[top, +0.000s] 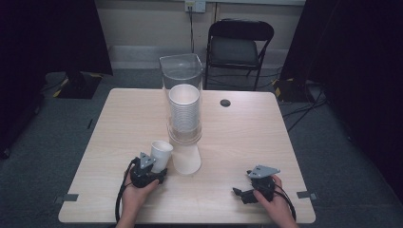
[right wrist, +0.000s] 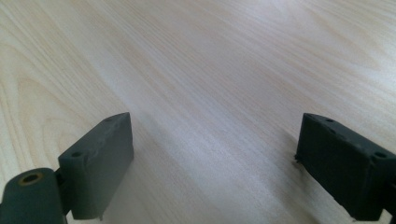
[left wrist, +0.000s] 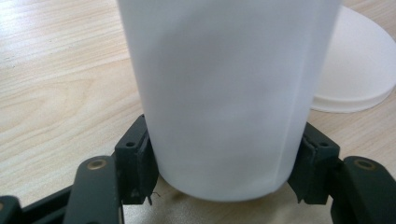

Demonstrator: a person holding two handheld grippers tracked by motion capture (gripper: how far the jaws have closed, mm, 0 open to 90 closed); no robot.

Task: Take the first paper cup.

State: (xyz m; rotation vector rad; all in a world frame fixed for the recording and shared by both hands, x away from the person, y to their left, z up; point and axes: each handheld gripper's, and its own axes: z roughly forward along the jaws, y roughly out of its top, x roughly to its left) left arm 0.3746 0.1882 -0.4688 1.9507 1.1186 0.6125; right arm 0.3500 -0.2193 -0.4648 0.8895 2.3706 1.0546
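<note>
Left gripper (top: 151, 166) clamps one white cup (top: 161, 154), upright on the table (top: 128, 118) near its front edge. Right gripper (top: 249, 187) rests with jaws apart over bare wood. One cup stack (top: 184, 113) stands in a clear holder (top: 183, 71); its count is unreadable. One lid (top: 186, 159) lies just beside the cup. One chair (top: 240, 45) stands behind.

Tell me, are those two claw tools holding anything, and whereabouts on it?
The left gripper clamps a white paper cup low on its side wall, near the base. The right gripper holds nothing; its jaws stand open over the table.
</note>
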